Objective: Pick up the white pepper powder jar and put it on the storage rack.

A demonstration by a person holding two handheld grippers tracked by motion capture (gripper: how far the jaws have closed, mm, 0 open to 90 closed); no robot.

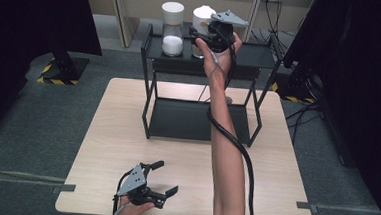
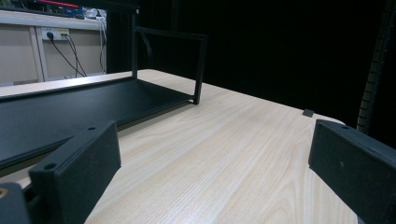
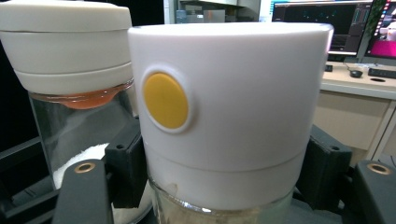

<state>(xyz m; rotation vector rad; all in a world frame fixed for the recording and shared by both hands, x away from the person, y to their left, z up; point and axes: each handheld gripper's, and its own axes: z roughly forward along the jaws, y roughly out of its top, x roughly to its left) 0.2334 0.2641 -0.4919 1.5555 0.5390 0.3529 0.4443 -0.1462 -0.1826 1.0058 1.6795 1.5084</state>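
My right gripper (image 1: pixel 200 38) is raised to the top shelf of a black rack (image 1: pixel 254 56) and is shut on a glass jar with a white lid (image 1: pixel 202 17). In the right gripper view the pads (image 3: pixel 127 163) press both sides of that jar (image 3: pixel 233 93) just under its lid, which bears a round yellow button (image 3: pixel 166 100). A second white-lidded jar (image 1: pixel 172 30) holding white powder stands just left of it on the same shelf (image 3: pixel 65 56). My left gripper (image 1: pixel 166 177) rests open near the table's front edge, with nothing between its jaws (image 2: pixel 215 154).
The rack stands on the far half of a light wooden table (image 1: pixel 122 133), with a low black shelf (image 1: pixel 187 120) beneath the top one. The right gripper's cable (image 1: pixel 243 156) trails along the forearm. Dark curtains flank the table, and monitors sit on a desk (image 3: pixel 355 79) beyond the jars.
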